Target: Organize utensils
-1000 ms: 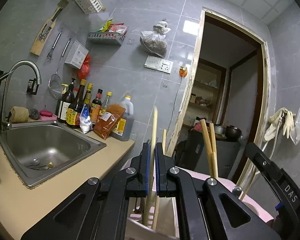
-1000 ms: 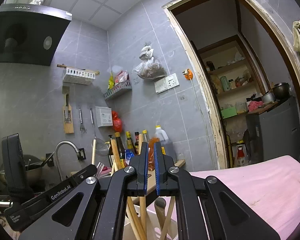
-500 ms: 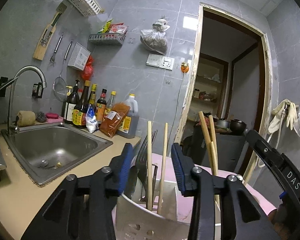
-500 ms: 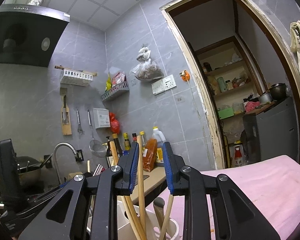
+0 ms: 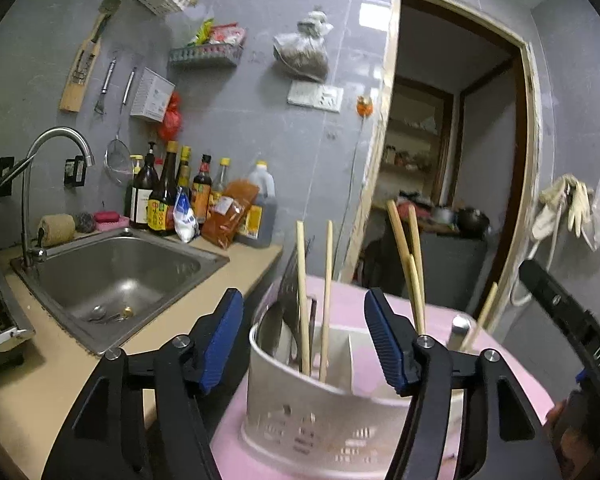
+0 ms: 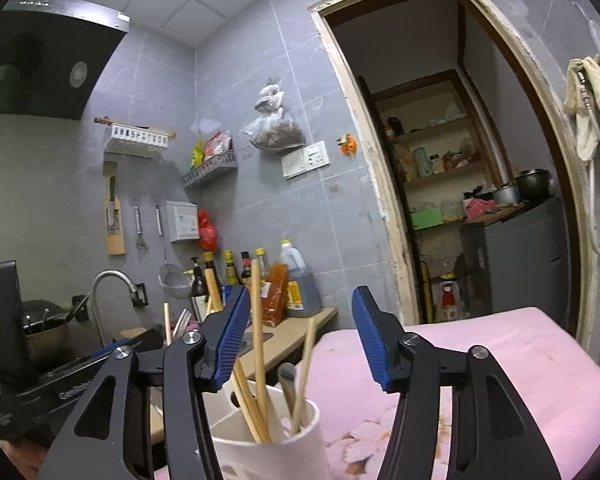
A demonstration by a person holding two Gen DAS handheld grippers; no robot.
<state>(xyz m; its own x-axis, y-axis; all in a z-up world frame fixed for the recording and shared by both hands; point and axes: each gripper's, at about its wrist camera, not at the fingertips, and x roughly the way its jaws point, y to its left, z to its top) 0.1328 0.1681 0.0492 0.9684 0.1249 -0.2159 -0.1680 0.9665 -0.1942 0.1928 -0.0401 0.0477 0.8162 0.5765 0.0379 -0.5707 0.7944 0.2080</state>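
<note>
My left gripper (image 5: pixel 304 344) fills the lower middle of its frame, blue pads spread wide, gripping nothing. My right gripper (image 6: pixel 298 340) sits likewise low and centred, pads parted, nothing between them.

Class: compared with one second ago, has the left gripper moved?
Yes. The left gripper has opened and drawn back: the utensil holder shows more fully, and the sink sits lower.

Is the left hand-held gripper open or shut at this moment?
Open. The left hand-held gripper has its two blue pads wide apart, holding nothing; the chopsticks stand free in the utensil holder between them.
</note>
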